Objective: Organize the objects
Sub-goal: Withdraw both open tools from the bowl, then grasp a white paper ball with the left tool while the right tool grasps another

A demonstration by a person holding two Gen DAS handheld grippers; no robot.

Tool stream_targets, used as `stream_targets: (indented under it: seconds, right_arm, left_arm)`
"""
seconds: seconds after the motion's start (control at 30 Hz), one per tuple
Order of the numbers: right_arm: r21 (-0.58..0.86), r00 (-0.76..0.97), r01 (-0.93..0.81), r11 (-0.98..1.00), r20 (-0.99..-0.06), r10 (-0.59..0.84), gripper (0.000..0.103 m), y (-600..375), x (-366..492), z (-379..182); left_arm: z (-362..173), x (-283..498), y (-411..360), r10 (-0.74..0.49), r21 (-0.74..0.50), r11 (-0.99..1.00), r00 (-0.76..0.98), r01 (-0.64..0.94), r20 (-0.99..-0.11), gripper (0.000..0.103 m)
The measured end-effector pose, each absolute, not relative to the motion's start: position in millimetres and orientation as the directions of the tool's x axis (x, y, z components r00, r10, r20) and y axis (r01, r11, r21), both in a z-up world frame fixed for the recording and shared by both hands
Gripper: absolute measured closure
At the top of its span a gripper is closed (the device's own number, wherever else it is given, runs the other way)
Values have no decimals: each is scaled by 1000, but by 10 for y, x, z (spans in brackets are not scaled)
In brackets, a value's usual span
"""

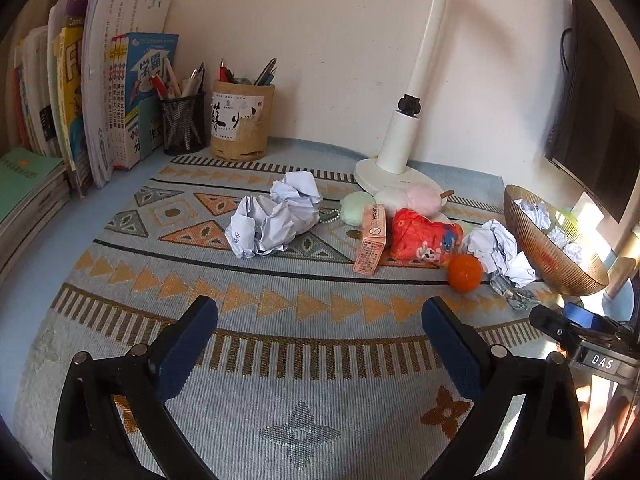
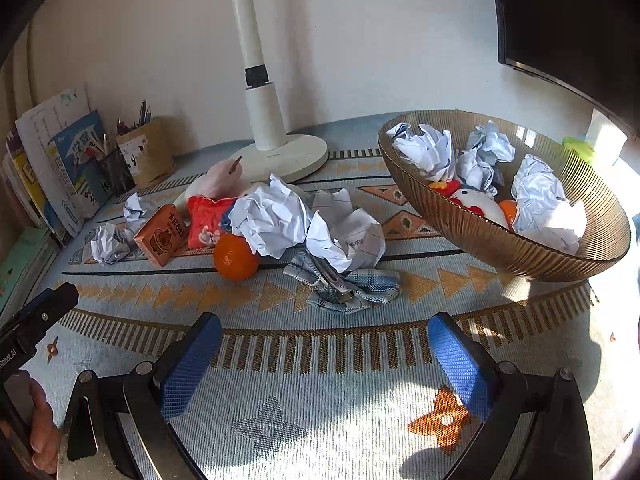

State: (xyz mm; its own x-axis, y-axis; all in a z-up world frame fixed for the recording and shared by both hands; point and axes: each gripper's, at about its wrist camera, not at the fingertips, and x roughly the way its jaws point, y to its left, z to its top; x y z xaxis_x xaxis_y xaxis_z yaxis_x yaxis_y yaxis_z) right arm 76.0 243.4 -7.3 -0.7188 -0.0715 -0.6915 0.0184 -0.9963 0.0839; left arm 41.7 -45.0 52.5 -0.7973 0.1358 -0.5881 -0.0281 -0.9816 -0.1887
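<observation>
Loose items lie on the patterned mat (image 1: pixel 248 320): crumpled paper (image 1: pixel 276 216) (image 2: pixel 276 216), an orange ball (image 1: pixel 464 273) (image 2: pixel 236 256), a pink carton (image 1: pixel 370 240) (image 2: pixel 162 236), a red pouch (image 1: pixel 424 238) (image 2: pixel 206 216), a plaid cloth with a clip (image 2: pixel 344 284) and pastel plush toys (image 1: pixel 404 198). A ribbed brown bowl (image 2: pixel 480 236) (image 1: pixel 548 256) at the right holds paper balls, a plush and an orange ball. My left gripper (image 1: pixel 320 316) stands open over bare mat, short of the pile. My right gripper (image 2: pixel 324 334) is wide open with nothing between its fingers, just before the cloth.
A white lamp base (image 1: pixel 396 176) (image 2: pixel 280 156) stands behind the pile. Two pen holders (image 1: pixel 240 120) and upright books (image 1: pixel 100 92) line the back left. A dark monitor (image 1: pixel 596 100) hangs at the right. The other gripper (image 2: pixel 36 320) and a hand (image 2: pixel 38 428) show at left.
</observation>
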Motion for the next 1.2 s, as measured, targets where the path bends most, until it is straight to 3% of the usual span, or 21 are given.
stream_targets:
  seconds: [0.37, 0.5, 0.57, 0.7, 0.8, 0.93, 0.97, 1.1, 1.2]
  right_arm:
    - [77, -718, 21, -997, -693, -69, 0, 2436, 763, -81]
    - [75, -689, 56, -996, -719, -93, 0, 2375, 704, -81]
    - [24, -659, 85, -996, -748, -75, 0, 2229, 644, -31]
    - [23, -679, 261, -965, -706, -201, 0, 1782, 499, 429]
    - [56, -647, 372, -926, -701, -302, 0, 1384, 178, 696]
    - [90, -572, 421, -902, -746, -341, 0, 925, -428, 681]
    - [99, -550, 434, -896, -758, -350, 1, 815, -562, 646]
    - [145, -431, 468, -872, -824, -368, 24, 487, -1019, 397]
    - [207, -356, 472, -857, -845, -400, 26, 386, -1245, 187]
  left_arm:
    - [470, 371, -617, 176, -288, -958, -780, 5, -600, 1]
    - [485, 346, -572, 136, -243, -970, -767, 26, -627, 1]
    - [548, 300, -524, 146, -182, -983, -749, -35, -646, 1]
    - [810, 182, -664, 115, -77, -993, -783, -85, -611, 1]
    - [731, -175, -808, 117, -47, -992, -726, -116, -677, 1]
    - [569, -516, -999, 209, -152, -978, -670, -143, -713, 5]
    - [547, -556, -1010, 241, -176, -970, -658, -165, -713, 5]
    - [478, -599, -899, 248, -136, -967, -661, -217, -708, 6]
    - [429, -615, -840, 250, -123, -965, -662, -233, -707, 19]
